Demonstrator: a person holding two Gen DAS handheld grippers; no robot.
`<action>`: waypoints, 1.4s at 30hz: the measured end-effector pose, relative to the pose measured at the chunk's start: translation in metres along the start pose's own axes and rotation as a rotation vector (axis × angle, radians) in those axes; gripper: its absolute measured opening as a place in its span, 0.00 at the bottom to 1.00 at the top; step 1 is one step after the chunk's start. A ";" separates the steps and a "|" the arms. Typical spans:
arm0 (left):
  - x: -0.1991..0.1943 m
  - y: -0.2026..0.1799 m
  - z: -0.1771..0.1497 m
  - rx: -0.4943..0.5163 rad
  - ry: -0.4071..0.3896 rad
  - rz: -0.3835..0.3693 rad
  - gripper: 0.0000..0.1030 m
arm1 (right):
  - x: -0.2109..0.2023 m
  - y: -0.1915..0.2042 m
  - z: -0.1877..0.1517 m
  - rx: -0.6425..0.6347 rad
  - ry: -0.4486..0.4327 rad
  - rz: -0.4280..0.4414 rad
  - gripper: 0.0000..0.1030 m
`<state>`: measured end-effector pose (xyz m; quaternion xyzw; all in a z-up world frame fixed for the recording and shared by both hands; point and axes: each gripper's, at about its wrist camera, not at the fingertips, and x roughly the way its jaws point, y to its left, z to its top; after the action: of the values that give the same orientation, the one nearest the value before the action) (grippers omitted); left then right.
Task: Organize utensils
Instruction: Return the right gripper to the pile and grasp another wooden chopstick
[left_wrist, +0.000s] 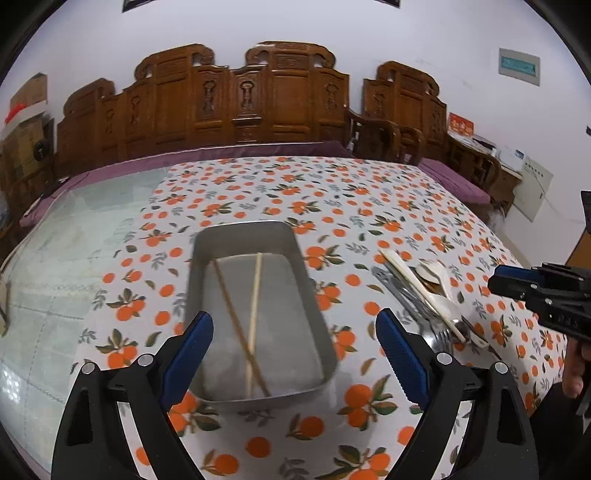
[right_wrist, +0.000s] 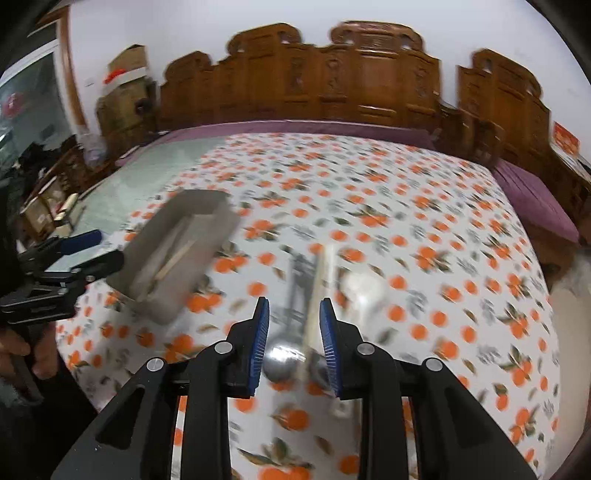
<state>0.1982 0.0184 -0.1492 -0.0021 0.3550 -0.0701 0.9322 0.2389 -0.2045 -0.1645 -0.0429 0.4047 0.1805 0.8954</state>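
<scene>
A grey metal tray (left_wrist: 314, 295) stands on the orange-print tablecloth with two chopsticks (left_wrist: 255, 306) lying crossed inside it. My left gripper (left_wrist: 294, 319) hangs over the tray's near end, open wide, with nothing between its fingers. To the right lies a pile of utensils (left_wrist: 424, 299): white ceramic spoons, metal spoons and forks. In the blurred right wrist view my right gripper (right_wrist: 293, 306) hovers over that pile (right_wrist: 306, 317), partly open. A white spoon handle (right_wrist: 325, 266) runs under the gap and no pad presses on it. The tray (right_wrist: 207, 221) and the left gripper (right_wrist: 99, 249) sit to its left.
The tablecloth (left_wrist: 295, 192) covers the right part of a glass-topped table (left_wrist: 74, 240). A carved wooden bench (left_wrist: 236, 96) with purple cushions runs behind it. The right gripper (left_wrist: 496, 282) and a person's hand (left_wrist: 574, 369) enter at the right edge.
</scene>
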 end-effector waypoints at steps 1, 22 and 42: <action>0.001 -0.005 -0.001 0.008 0.004 -0.010 0.84 | 0.000 -0.007 -0.004 0.011 0.006 -0.009 0.30; 0.019 -0.054 -0.020 0.092 0.059 -0.078 0.84 | 0.082 0.000 -0.019 0.003 0.204 -0.038 0.19; 0.028 -0.083 -0.031 0.144 0.085 -0.106 0.84 | 0.023 -0.017 -0.025 0.002 0.126 -0.041 0.05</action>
<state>0.1882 -0.0658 -0.1864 0.0492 0.3878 -0.1447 0.9090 0.2411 -0.2192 -0.1996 -0.0614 0.4598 0.1588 0.8716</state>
